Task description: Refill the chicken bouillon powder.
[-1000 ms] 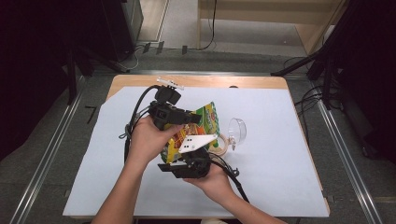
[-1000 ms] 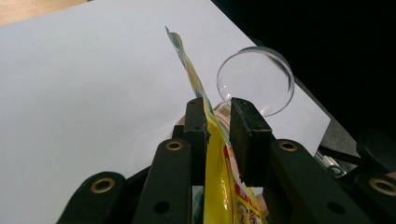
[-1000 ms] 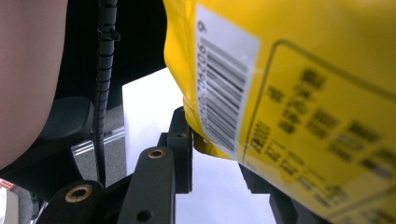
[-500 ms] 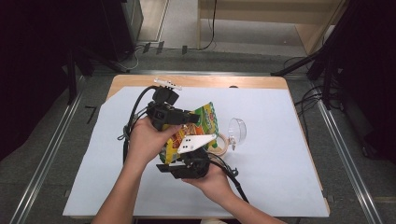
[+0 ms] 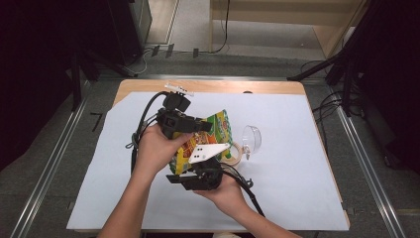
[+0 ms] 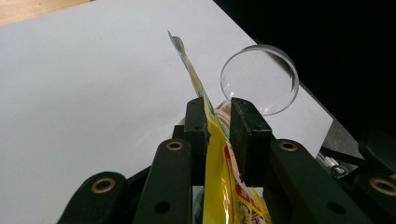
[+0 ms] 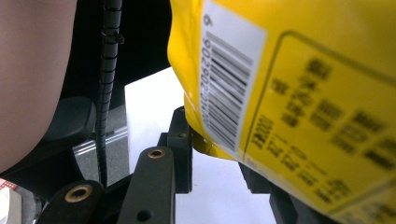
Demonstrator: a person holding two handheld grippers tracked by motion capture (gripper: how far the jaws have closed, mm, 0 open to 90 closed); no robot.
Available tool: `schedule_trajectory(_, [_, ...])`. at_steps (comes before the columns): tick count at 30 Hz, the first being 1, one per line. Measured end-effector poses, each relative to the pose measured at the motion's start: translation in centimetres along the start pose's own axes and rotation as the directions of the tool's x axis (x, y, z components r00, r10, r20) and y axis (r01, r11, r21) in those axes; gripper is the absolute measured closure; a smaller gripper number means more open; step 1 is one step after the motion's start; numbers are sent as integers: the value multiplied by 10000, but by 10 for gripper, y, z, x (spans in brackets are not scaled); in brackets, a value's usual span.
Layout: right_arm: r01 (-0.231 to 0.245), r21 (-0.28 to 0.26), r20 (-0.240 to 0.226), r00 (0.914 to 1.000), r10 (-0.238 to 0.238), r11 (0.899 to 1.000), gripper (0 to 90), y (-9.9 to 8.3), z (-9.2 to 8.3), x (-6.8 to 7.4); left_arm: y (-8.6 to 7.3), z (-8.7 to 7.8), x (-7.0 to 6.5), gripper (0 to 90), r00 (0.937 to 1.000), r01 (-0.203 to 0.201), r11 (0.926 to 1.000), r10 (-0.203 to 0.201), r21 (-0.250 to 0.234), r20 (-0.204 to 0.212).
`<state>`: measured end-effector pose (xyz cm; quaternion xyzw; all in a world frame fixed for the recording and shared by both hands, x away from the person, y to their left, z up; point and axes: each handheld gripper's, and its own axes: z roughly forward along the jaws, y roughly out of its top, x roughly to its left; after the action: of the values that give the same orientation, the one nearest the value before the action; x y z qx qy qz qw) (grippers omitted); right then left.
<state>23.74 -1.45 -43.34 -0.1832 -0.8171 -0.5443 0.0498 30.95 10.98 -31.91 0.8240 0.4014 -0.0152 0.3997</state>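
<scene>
In the high view, both grippers hold one yellow snack bag (image 5: 210, 136) above the white sheet (image 5: 297, 124) that covers the table (image 5: 208, 87). The left gripper (image 5: 198, 125) comes to the bag from the left side, and the right gripper (image 5: 205, 166) comes from below, nearer to the person. A clear round lid (image 5: 251, 138) stands on its edge just beside the bag, and a ring of tape (image 5: 233, 152) lies near it.

The left gripper view shows what the high view hides: the bag (image 6: 219, 154) is seen edge-on, as a thin strip that passes between the two black jaws. The jaws are pressed on it from both sides, so the left gripper (image 6: 218, 122) pinches the bag. Its top edge points away from the camera, toward the clear lid (image 6: 259, 79).

The right gripper view shows the back of the bag (image 7: 299, 93), with a barcode (image 7: 226, 88) and blurred print. The lower corner of the bag sits between the jaws of the right gripper (image 7: 212, 140), touching the left jaw; the other jaw is covered by the bag, so I cannot tell whether this gripper really clamps it.

The long axis of the bag runs from the right gripper up and away to the far right.
</scene>
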Motion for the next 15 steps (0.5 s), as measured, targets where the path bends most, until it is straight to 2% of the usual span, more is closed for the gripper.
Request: schedule_trajectory(15, [-134,15,26,9999,134,9999,703,-3,-2,-1,1,4,1,772,10000,-36,10000,35,92,53])
